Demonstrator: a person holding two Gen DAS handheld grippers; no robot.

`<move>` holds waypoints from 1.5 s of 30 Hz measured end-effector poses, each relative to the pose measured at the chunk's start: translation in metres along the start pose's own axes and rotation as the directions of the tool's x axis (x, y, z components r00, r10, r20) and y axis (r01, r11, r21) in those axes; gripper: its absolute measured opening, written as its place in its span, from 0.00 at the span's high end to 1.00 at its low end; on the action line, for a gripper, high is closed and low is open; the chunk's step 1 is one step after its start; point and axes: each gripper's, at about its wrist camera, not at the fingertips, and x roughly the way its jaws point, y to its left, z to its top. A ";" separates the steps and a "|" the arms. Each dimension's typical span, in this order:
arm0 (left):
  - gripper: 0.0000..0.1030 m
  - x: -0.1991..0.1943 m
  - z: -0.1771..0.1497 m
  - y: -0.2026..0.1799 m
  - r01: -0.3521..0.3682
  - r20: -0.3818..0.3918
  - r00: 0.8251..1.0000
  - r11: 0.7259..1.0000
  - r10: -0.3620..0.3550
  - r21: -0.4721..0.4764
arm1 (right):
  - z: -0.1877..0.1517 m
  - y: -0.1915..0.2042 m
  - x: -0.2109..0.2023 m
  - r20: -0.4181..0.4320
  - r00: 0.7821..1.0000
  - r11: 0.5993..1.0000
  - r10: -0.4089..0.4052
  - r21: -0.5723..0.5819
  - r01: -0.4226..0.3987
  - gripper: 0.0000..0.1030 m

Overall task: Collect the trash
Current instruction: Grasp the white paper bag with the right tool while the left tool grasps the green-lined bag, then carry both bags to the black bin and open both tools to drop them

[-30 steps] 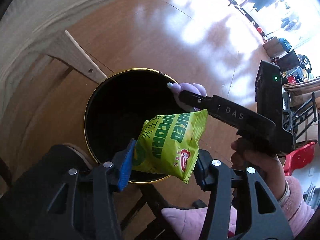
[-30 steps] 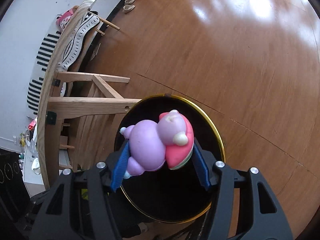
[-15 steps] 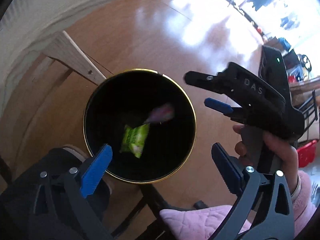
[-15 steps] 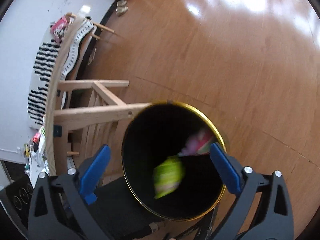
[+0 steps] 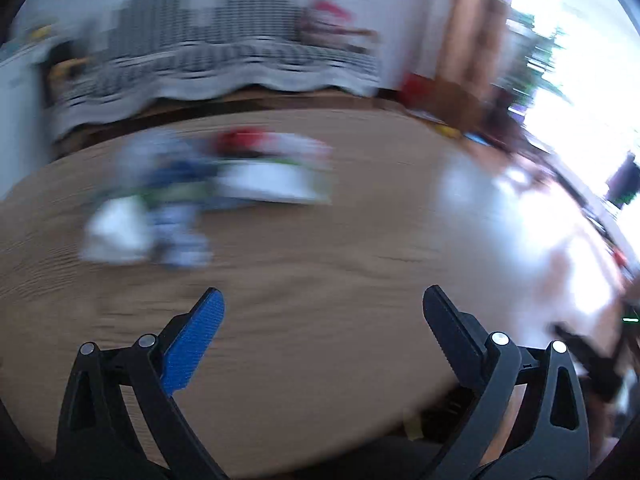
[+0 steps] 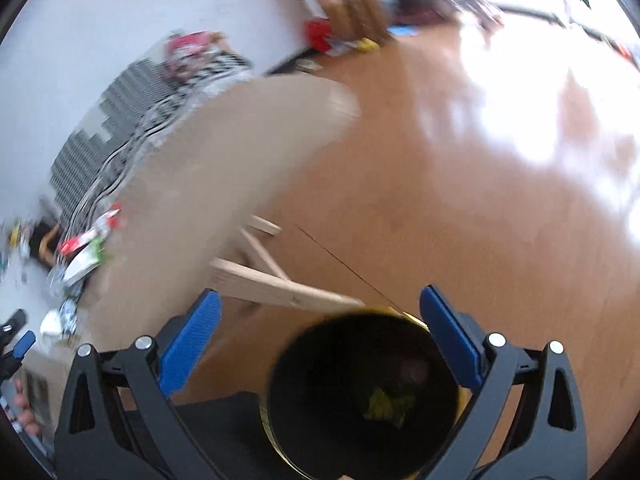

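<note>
1. Wooden flooring fills both views, glossy with window glare; the left wrist view is heavily blurred.
2. One round wooden table (image 5: 320, 248) spreads under the left gripper (image 5: 322, 300), whose jaws stand spread wide with nothing between them. A second ago this gripper pinched a green popcorn bag above the bin.
3. One smeared cluster of litter (image 5: 200, 192), white, blue, green and red, lies on the far part of the table; the pieces cannot be counted.
4. One black bin (image 6: 364, 392) with a gold rim stands on the floor beside the table's wooden legs, just under the right gripper (image 6: 320, 308).
5. The right gripper's jaws are also spread and empty; a second ago they gripped a purple and pink toy.
6. Inside the bin now lie the yellow-green popcorn bag (image 6: 386, 404) and a dim pinkish shape (image 6: 412, 368), likely the toy: two items dropped in.
7. Both grippers now view the scene from higher than before.
</note>
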 end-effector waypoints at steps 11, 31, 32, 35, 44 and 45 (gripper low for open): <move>0.06 0.035 0.027 0.144 -0.124 -0.059 0.992 0.970 0.115 -0.208 | 0.020 0.248 0.062 -0.104 0.971 0.881 0.217 -0.409 -0.240 0.07; 0.43 0.090 0.028 0.179 -0.044 -0.090 0.996 0.953 0.018 -0.299 | -0.001 0.424 0.197 -0.202 0.959 0.514 0.198 -0.812 -0.278 0.60; 0.43 0.089 0.027 0.178 -0.040 -0.087 0.996 0.953 0.014 -0.302 | 0.001 0.422 0.198 -0.225 0.952 0.525 0.210 -0.795 -0.304 0.64; 0.43 0.086 0.024 0.176 -0.035 -0.072 0.997 0.953 0.014 -0.301 | 0.006 0.411 0.193 -0.240 0.940 0.559 0.242 -0.758 -0.337 0.80; 0.43 0.062 0.022 0.173 -0.056 -0.015 0.998 0.958 0.054 -0.281 | 0.027 0.361 0.150 -0.275 0.896 0.684 0.348 -0.579 -0.443 0.80; 0.43 0.058 0.021 0.170 -0.055 -0.007 0.998 0.960 0.056 -0.276 | 0.028 0.354 0.142 -0.278 0.889 0.689 0.363 -0.562 -0.457 0.80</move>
